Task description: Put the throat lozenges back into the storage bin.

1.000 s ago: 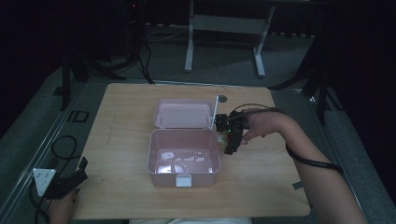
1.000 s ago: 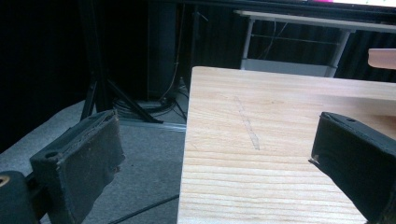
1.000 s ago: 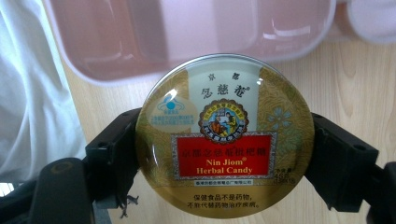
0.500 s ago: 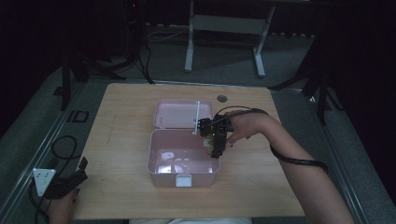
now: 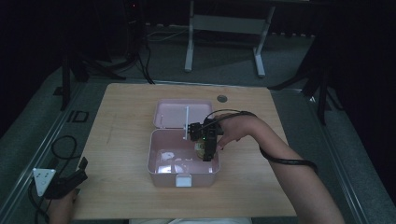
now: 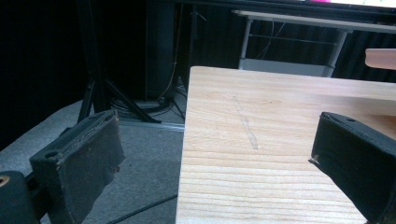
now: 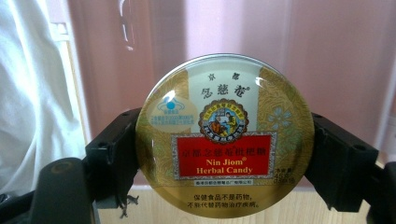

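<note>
Right gripper view gave the clearest reading: round gold candy tin (image 7: 225,135), lid face toward the lens, clamped at its rim between the two black jaws of the right gripper (image 7: 224,161), one jaw at each side of the disc. Read "Nin Jiom Herbal Candy" on the red label. Behind the tin stood a pink wall of the box (image 7: 327,70), with white crumpled material (image 7: 32,93) at the left edge of that view.

High view placed the right gripper (image 5: 208,150) over the right end of the open pink box (image 5: 183,173), jaws pointing down and the tin (image 5: 201,149) between them, inside the outline of the tray; contact with the floor of the box could not be told. Hinged lid (image 5: 180,113) lay flat behind the tray, toward the far edge of the desk (image 5: 121,121). White contents (image 5: 170,161) lay to the tin's left within the tray.

Judged the deciding relation as vertical: tray directly beneath the tin, so only lowering and letting go seemed to be called for, with the tray's right wall close beside the outer jaw.

Left gripper (image 5: 60,183) sat well apart at the near left corner of the desk; left gripper view showed its jaws spread wide with nothing between them, over the wooden edge (image 6: 261,154). Right hand (image 5: 236,133) was plainly the nearer one.
</note>
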